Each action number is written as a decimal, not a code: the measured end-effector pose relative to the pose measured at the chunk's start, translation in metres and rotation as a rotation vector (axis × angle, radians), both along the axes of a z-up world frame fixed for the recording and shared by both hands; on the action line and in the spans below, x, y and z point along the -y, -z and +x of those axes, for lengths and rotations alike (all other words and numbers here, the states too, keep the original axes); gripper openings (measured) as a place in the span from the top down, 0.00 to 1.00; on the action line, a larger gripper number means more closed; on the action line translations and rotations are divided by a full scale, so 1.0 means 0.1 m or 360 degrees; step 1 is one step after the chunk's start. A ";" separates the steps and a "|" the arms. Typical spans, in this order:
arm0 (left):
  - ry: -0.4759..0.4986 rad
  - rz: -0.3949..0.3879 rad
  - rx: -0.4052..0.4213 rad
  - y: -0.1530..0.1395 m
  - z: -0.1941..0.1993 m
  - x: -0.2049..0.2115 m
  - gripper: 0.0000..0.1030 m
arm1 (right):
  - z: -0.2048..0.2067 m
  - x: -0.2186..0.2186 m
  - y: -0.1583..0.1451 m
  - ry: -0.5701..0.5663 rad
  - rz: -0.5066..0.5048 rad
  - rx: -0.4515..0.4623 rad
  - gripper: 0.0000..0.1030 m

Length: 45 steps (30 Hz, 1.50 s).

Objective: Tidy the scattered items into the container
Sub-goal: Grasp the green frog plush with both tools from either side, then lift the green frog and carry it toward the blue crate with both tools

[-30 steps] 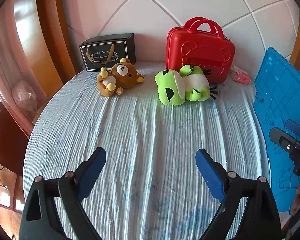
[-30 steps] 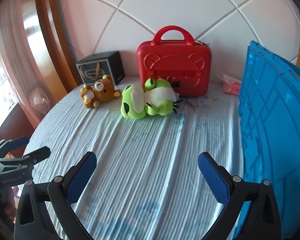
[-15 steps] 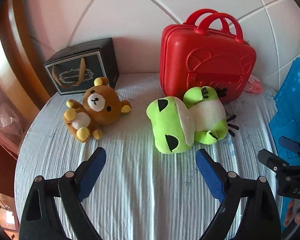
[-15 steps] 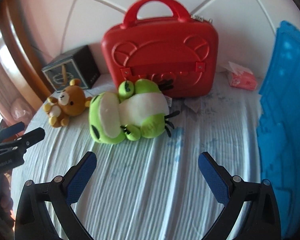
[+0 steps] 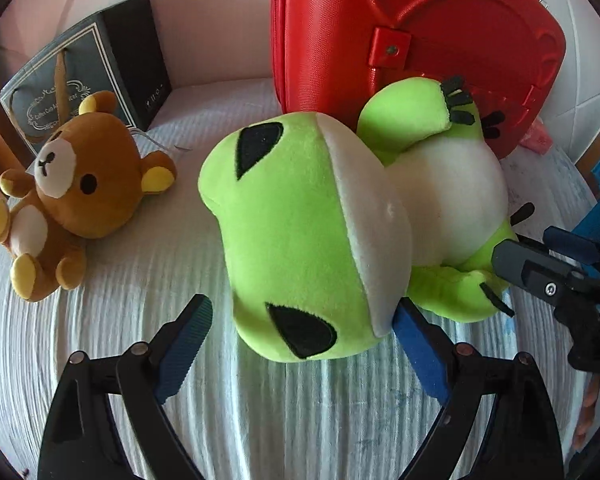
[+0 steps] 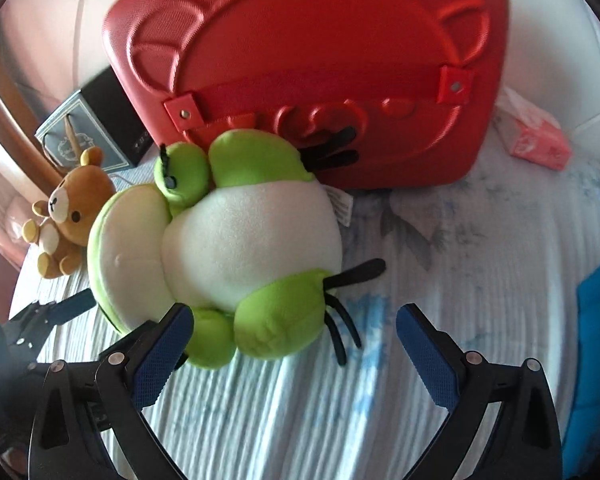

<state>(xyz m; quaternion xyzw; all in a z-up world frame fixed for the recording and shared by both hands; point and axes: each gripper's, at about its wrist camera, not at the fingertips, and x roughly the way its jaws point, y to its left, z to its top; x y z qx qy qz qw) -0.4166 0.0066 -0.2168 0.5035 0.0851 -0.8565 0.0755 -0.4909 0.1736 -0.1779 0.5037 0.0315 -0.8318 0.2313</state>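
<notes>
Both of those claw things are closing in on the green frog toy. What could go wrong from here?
1. The left gripper and right gripper are both open around the one green frog, at head and legs. They might tug against each other.
2. The frog's feet lie against the red case, so lifting could nudge it.
3. The frog's head looks wide for the left gripper, and soft plush might slip from the pads.
</notes>
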 end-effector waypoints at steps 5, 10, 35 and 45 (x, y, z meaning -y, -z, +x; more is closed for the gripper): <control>0.0052 -0.0037 -0.0006 0.09 -0.12 -0.08 0.11 | -0.09 0.08 0.14 -0.0058 -0.0013 0.0015 0.00; 0.0058 -0.0051 -0.0023 0.14 -0.20 -0.06 0.08 | -0.23 0.21 0.27 -0.0102 0.0021 0.0020 0.00; 0.0111 -0.0134 -0.0344 -0.80 0.96 -0.29 0.30 | 0.54 0.00 -0.49 -0.0165 -0.0272 -0.0126 0.21; 0.0063 -0.0190 -0.0489 -1.49 1.97 -0.48 0.29 | 1.62 -0.30 -1.35 -0.0226 -0.0361 -0.0276 0.20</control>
